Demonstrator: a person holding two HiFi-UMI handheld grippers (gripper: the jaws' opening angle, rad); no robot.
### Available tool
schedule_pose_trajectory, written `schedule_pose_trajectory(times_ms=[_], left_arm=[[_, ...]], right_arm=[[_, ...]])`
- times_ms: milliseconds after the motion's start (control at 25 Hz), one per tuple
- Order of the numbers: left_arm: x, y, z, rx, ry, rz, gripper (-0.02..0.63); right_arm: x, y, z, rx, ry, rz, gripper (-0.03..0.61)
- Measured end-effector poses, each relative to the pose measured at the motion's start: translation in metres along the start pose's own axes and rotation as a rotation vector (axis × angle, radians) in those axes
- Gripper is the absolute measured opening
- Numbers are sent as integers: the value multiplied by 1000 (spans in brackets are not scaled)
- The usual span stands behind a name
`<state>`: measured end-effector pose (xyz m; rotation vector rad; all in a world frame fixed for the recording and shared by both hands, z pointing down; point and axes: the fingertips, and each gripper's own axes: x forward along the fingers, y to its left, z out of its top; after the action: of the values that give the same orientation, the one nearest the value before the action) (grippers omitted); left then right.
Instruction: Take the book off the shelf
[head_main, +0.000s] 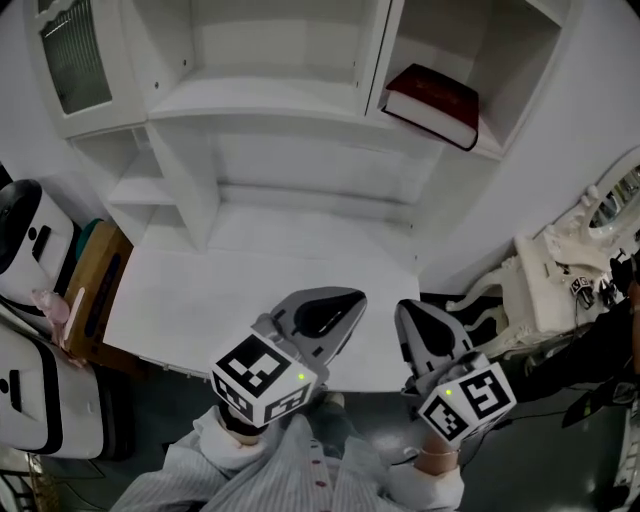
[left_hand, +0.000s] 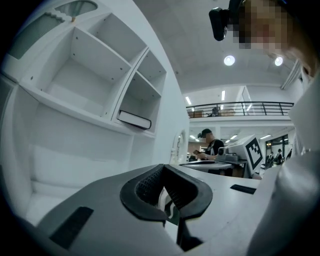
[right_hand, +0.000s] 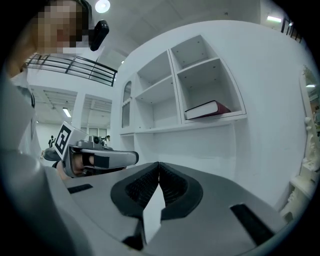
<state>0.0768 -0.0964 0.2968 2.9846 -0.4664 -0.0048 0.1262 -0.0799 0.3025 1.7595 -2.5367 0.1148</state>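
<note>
A white shelf (head_main: 270, 110) stands at the back of a white counter (head_main: 230, 290) in the head view. The book (head_main: 432, 103), dark red, lies flat and alone in the right compartment of the shelf. The left hand-held gripper (head_main: 325, 312) and the right hand-held gripper (head_main: 425, 330) are low at the near edge of the counter, side by side, well apart from the book.

The left gripper view shows what the head view cannot: the jaws of the left hand-held gripper (left_hand: 163, 167) are together, with nothing between them. In this view the book (left_hand: 134, 119) shows only its pale page edge. Far behind sits a person in a cap (left_hand: 211, 146).

In the right gripper view the right hand-held gripper (right_hand: 158, 165) is also closed and empty. The book (right_hand: 207, 109) shows its red cover there, up on the shelf.
</note>
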Motion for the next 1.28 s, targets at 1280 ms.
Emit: schedule_pose_trajectory(times_ms=[1280], left_arm=[[128,82,31,32,9,163,9]], right_arm=[[81,-146,60,-102,-65,133,15]])
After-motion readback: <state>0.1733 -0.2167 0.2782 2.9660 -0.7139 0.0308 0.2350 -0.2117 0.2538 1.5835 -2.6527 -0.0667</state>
